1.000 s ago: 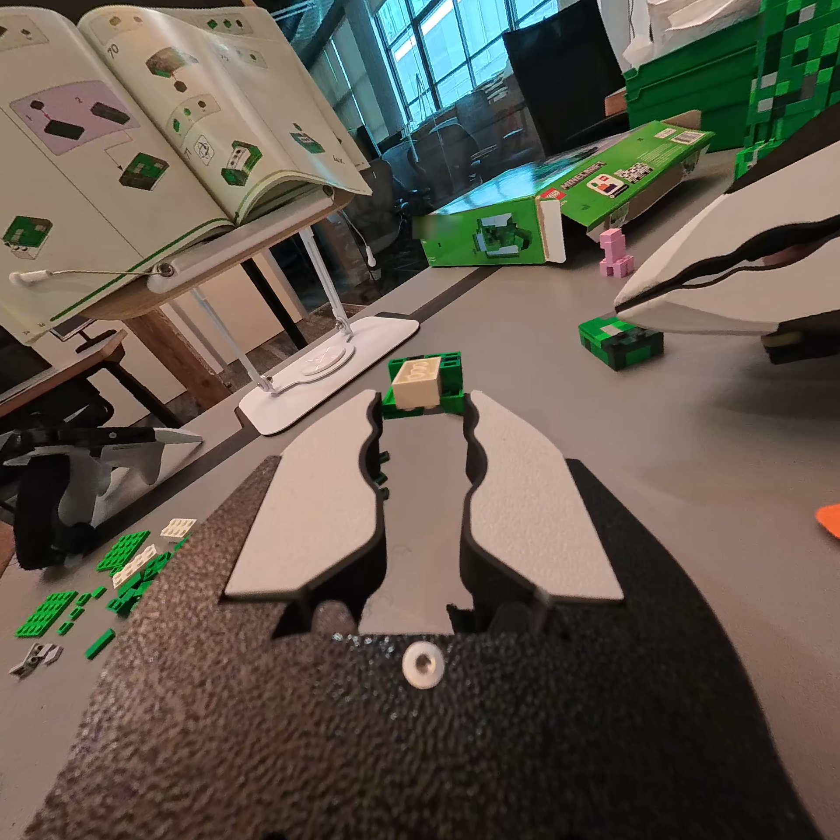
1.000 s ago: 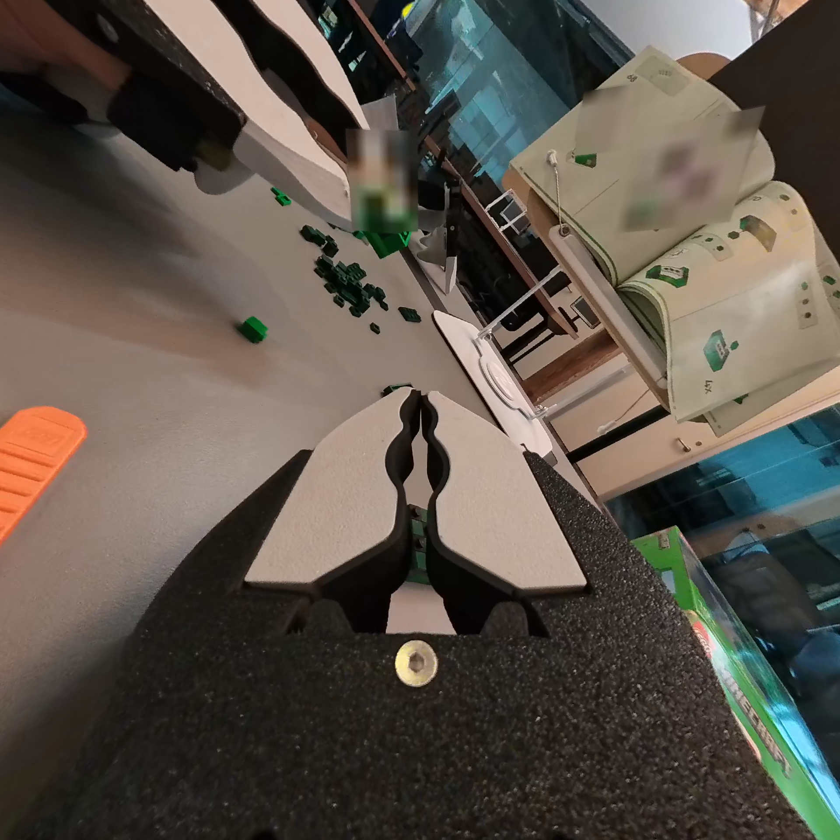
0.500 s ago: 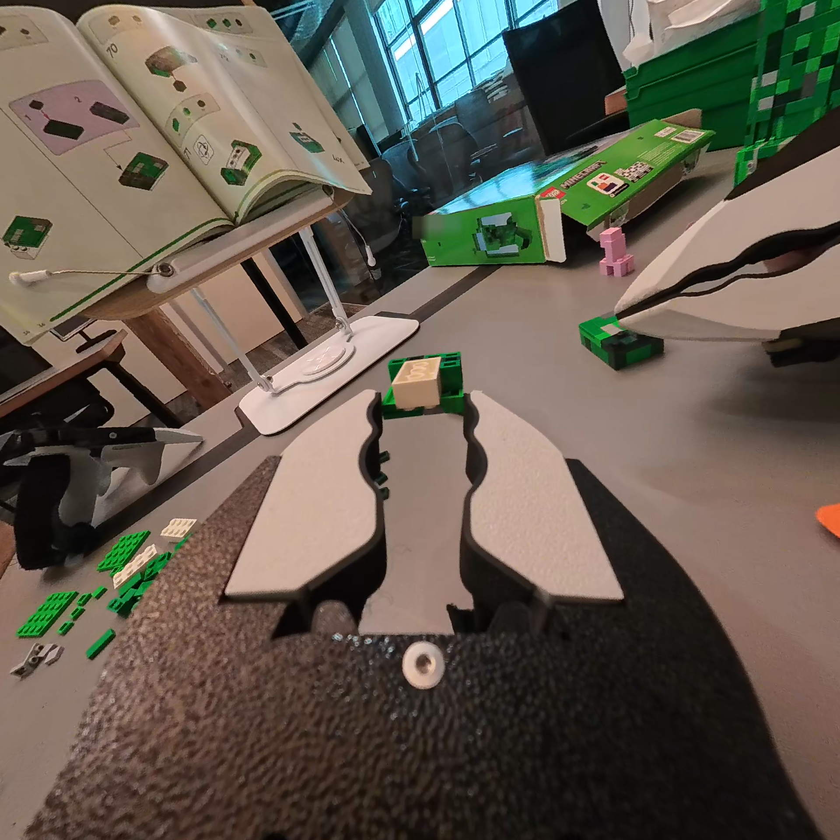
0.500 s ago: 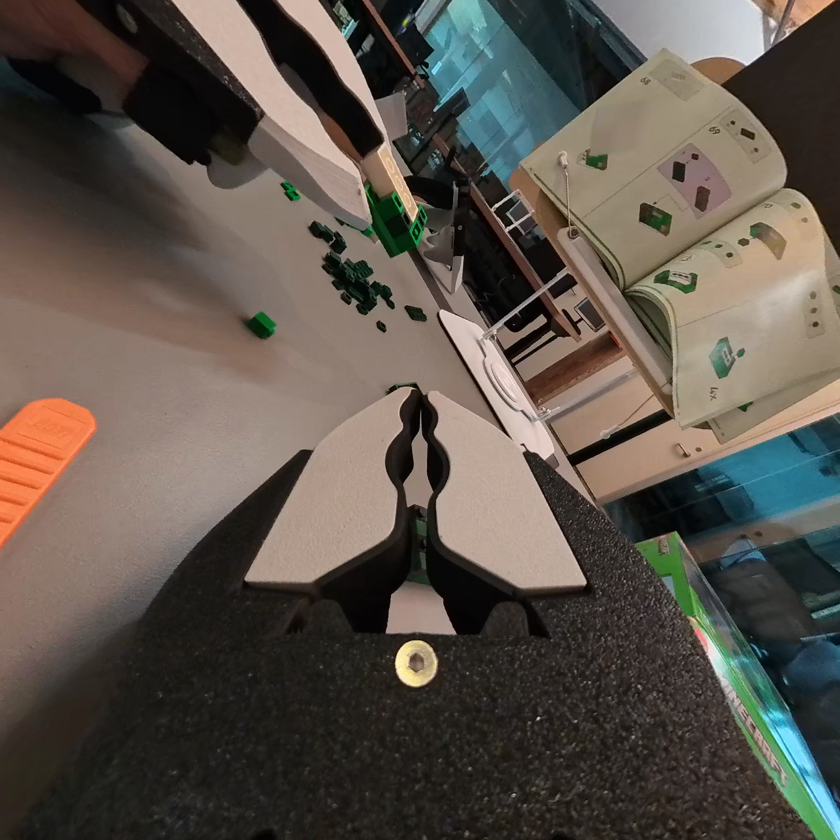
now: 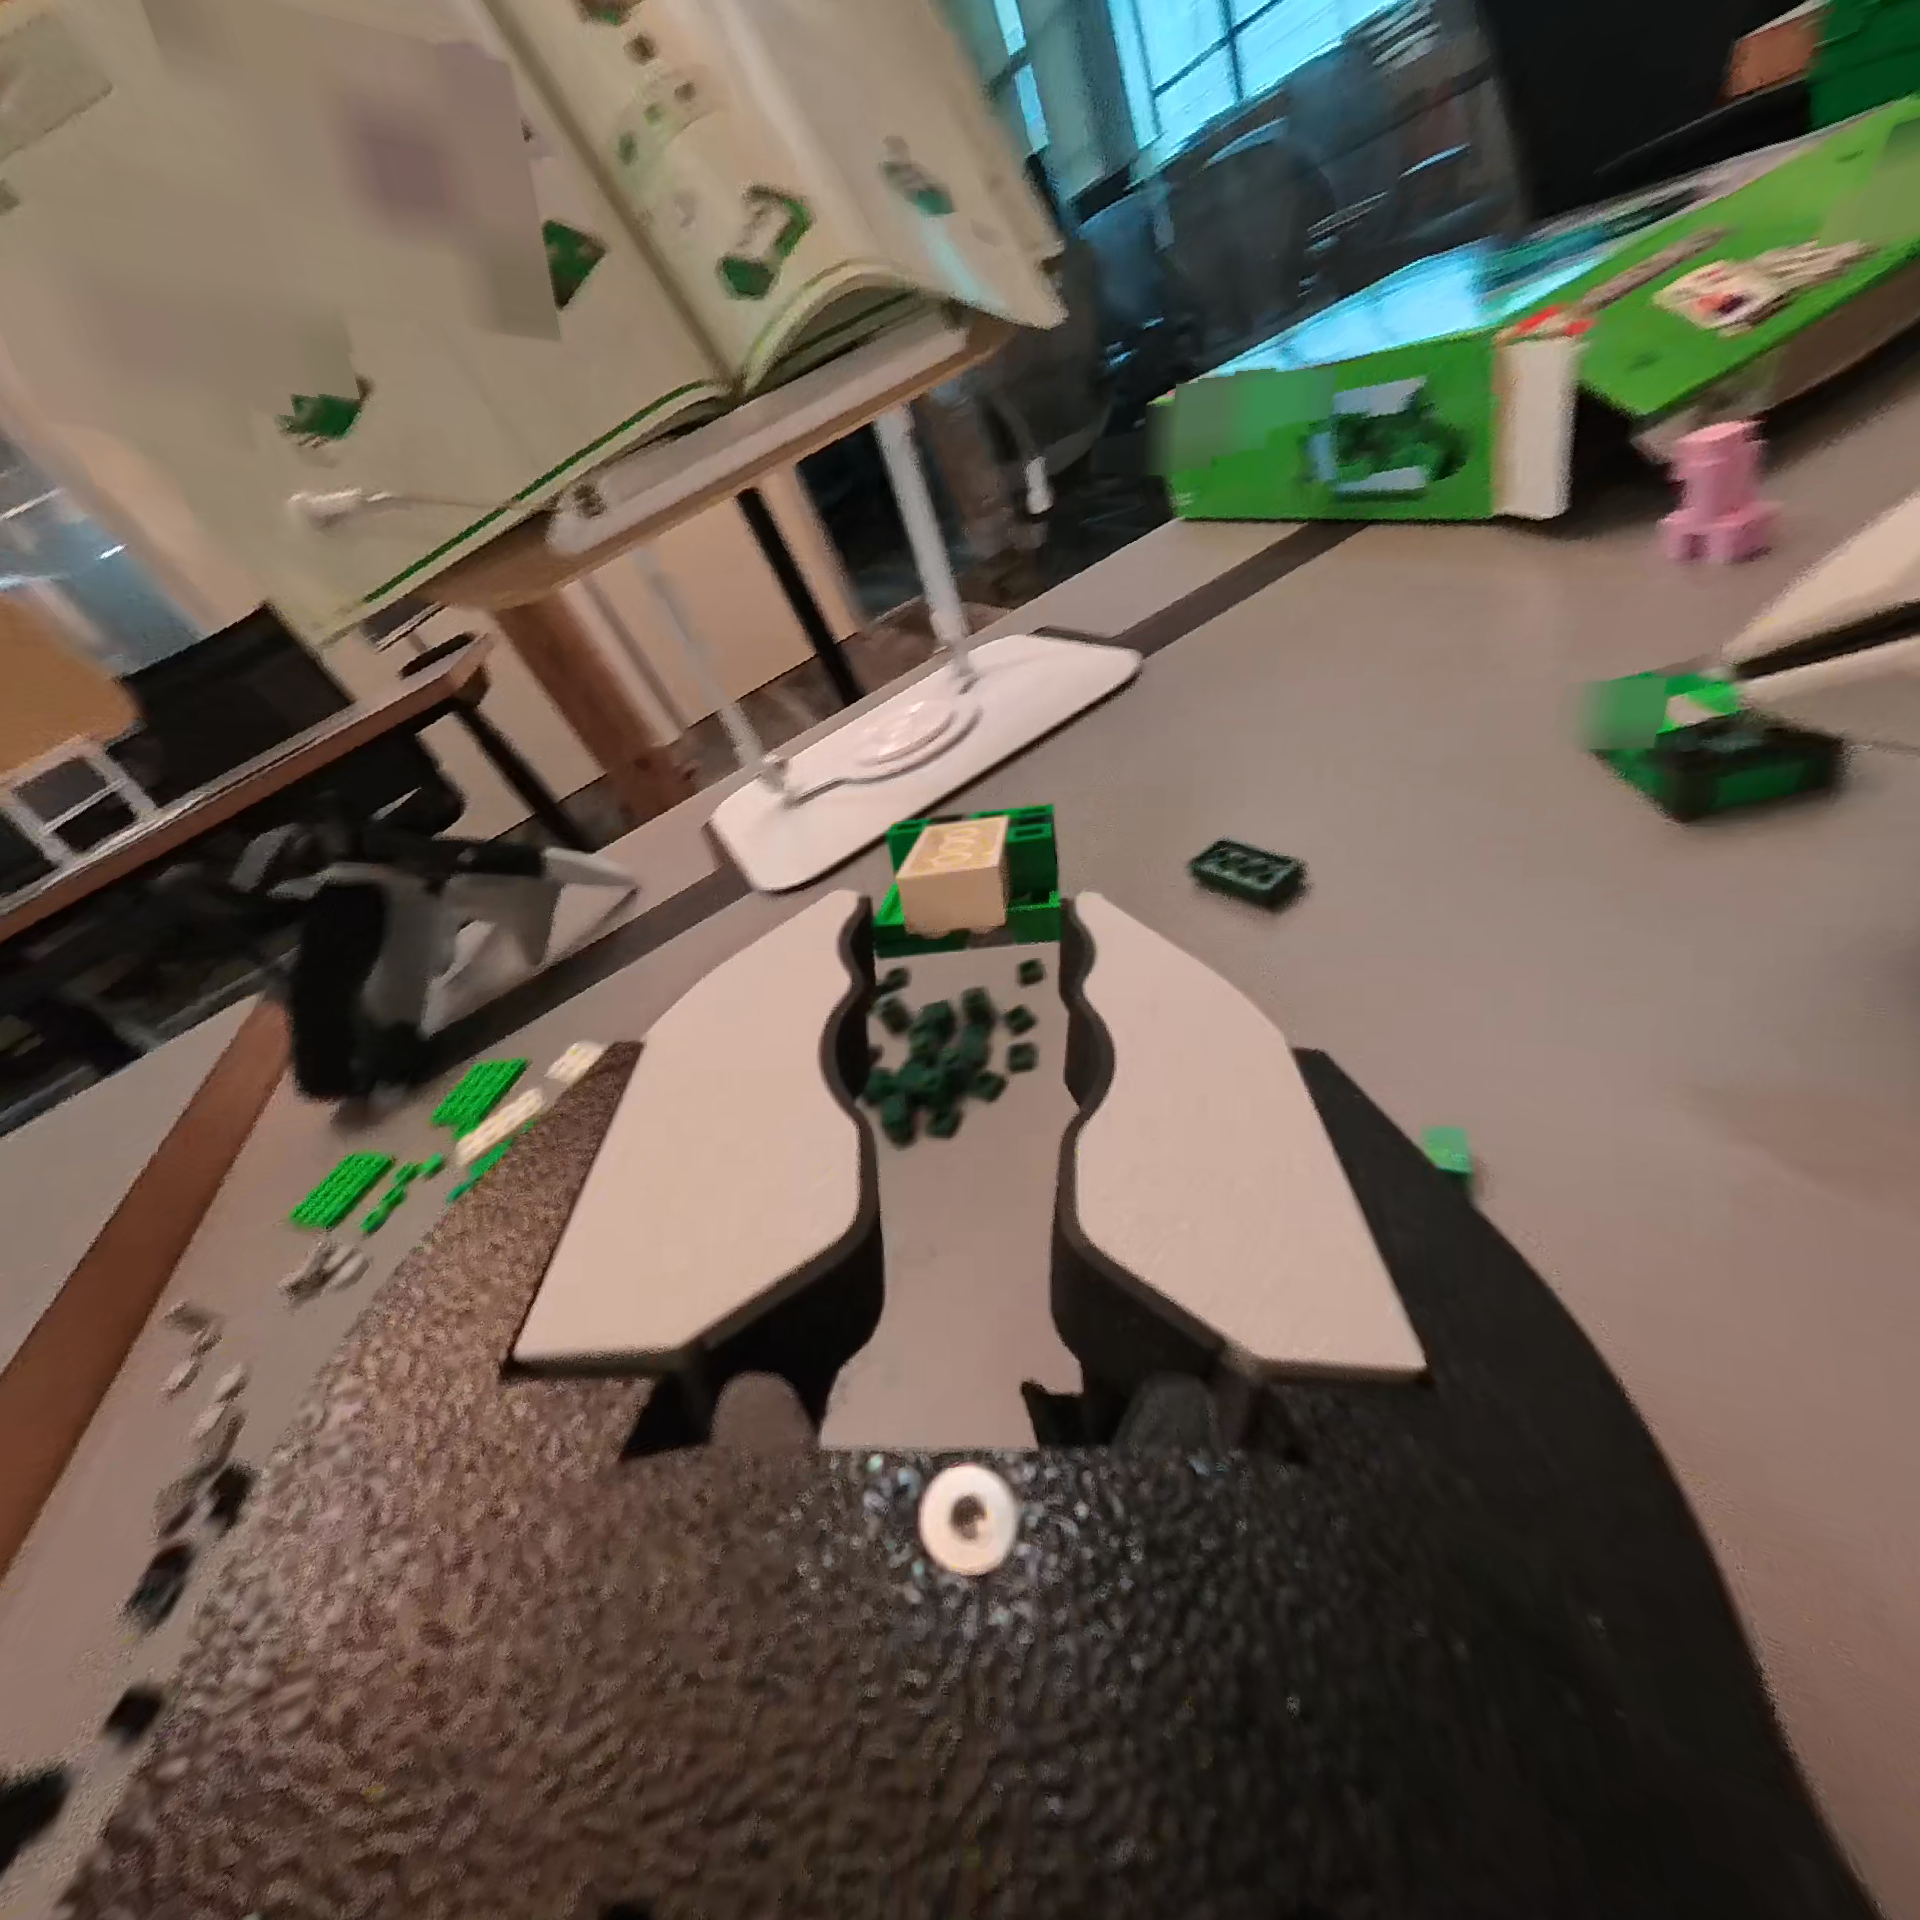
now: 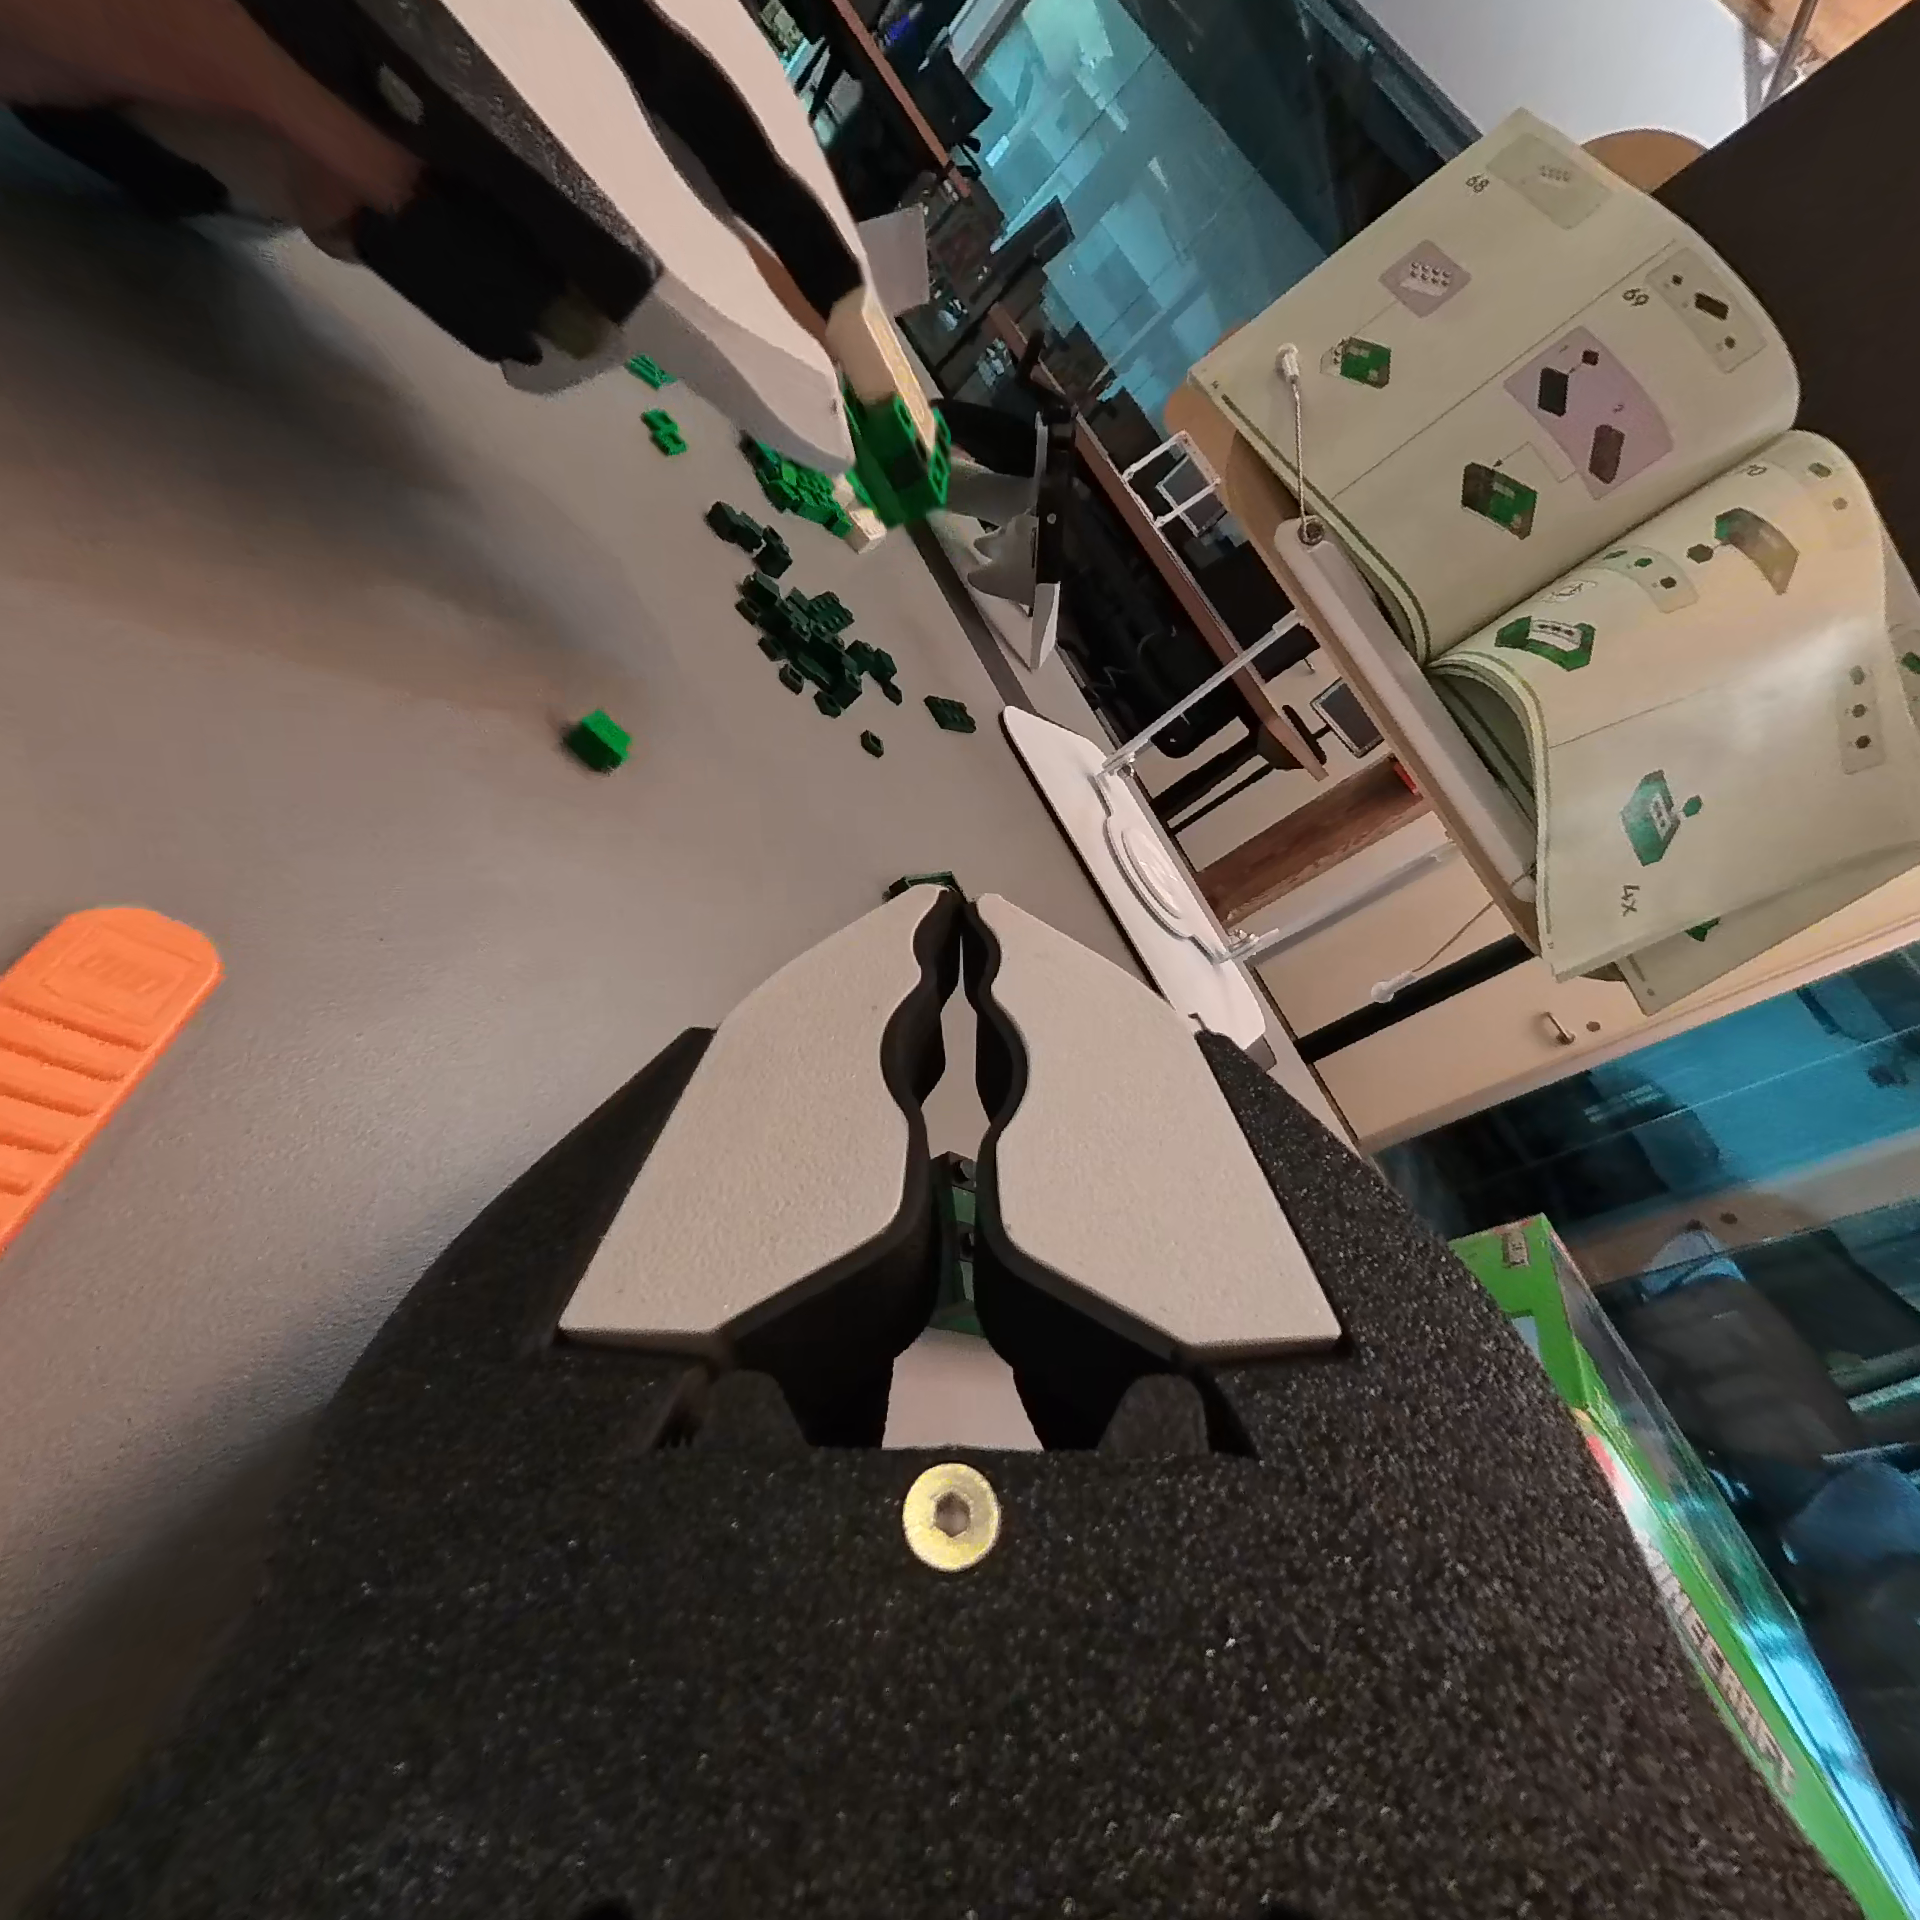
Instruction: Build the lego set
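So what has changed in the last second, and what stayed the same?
The left claw moved: it carried the green and tan assembly over the pile of dark green pieces, which now shows between its fingers. The right claw came down; its tip now meets the green and black block. Unchanged: left grip on the assembly, right claw shut, instruction book, green box.

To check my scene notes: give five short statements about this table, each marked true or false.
1. The left gripper holds a green piece topped with a tan brick. True.
2. The right gripper is wide open. False: its fingers are almost together.
3. The book lies shut. False: it sits open on a stand.
4. An orange tool lies on the table. True.
5. A pink figure stands near the green box. True.
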